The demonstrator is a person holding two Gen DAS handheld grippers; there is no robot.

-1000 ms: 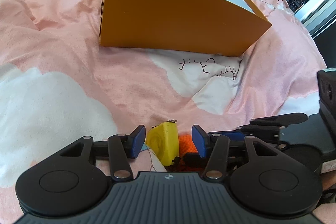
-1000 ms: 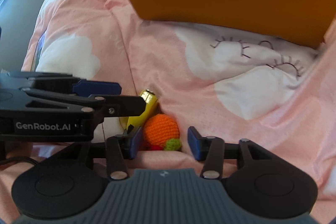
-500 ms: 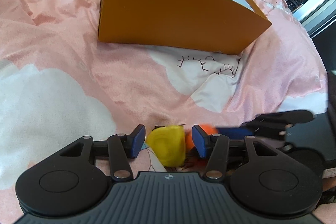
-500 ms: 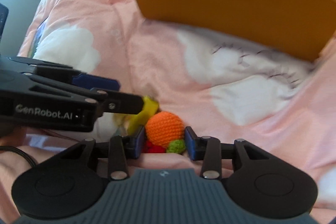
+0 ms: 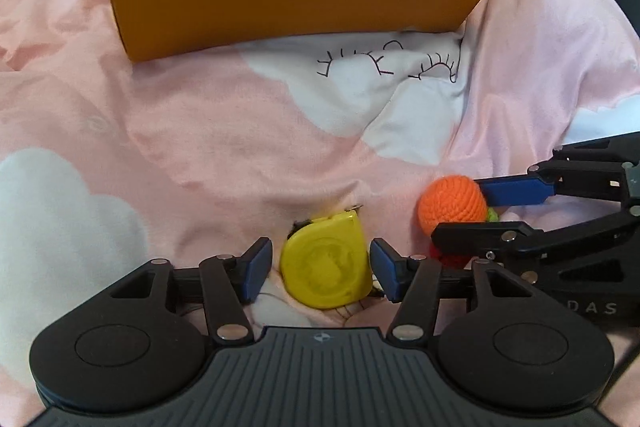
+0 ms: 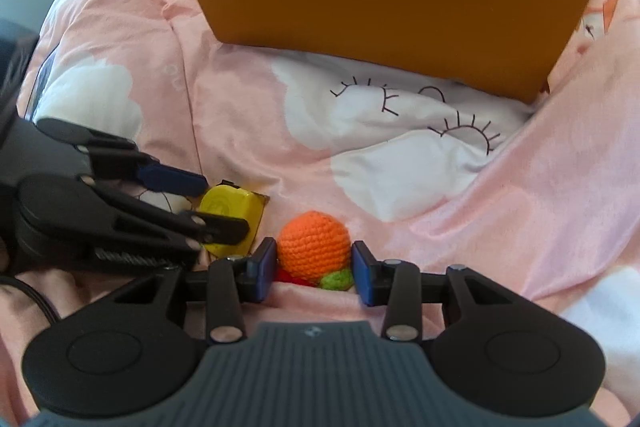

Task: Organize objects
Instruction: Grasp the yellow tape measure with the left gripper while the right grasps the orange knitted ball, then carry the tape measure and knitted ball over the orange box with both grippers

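Straddling the yellow tape measure (image 5: 325, 271) with my left claw (image 5: 320, 273), jaws just widened, gaps both sides, nothing gripped. Right claw (image 6: 314, 269) pads squeeze the orange crochet ball (image 6: 314, 245), just right of the tape. Both lie on the bed, orange box (image 6: 380, 7) far ahead.

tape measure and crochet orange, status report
Left gripper opening, astride yellow tape measure, pads clear. Right gripper shut on crochet orange. Orange box ahead, path clear.
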